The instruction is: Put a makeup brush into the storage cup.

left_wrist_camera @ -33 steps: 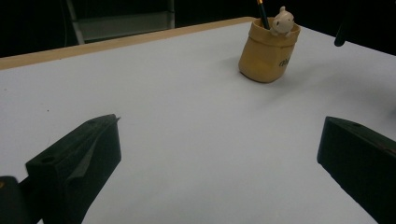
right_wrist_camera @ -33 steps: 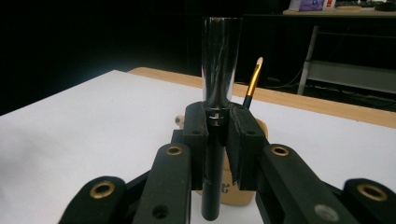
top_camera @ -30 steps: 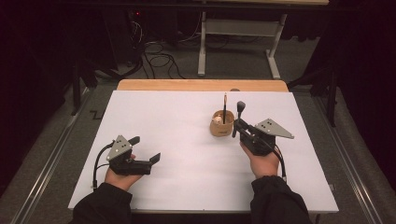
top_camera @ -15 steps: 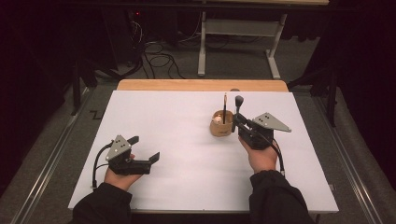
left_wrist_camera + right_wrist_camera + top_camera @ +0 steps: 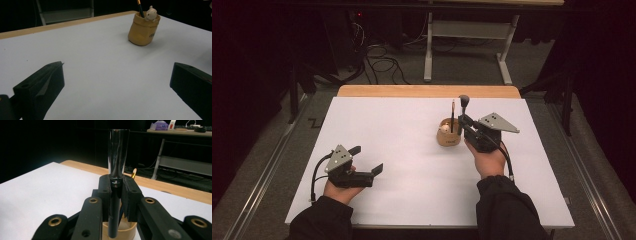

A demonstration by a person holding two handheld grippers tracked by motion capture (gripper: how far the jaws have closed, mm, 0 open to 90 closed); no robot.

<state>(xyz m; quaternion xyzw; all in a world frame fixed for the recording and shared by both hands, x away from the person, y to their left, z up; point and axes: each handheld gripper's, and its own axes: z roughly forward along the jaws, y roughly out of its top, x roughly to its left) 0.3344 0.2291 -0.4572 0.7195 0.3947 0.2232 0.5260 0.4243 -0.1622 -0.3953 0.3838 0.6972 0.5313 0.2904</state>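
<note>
The table [image 5: 412, 150] is covered by a plain white sheet, with a strip of bare light wood showing along its far edge [image 5: 427, 91]. One thing stands directly on the white surface: a small tan holder [image 5: 448, 136], shaped like a squat sack, upright in the right half and nearer the far edge than the near one. A pencil [image 5: 452, 115] stands in it, and a small pale figure [image 5: 151, 13] peeks over its rim. The table stands on a grey floor [image 5: 277, 135].
</note>
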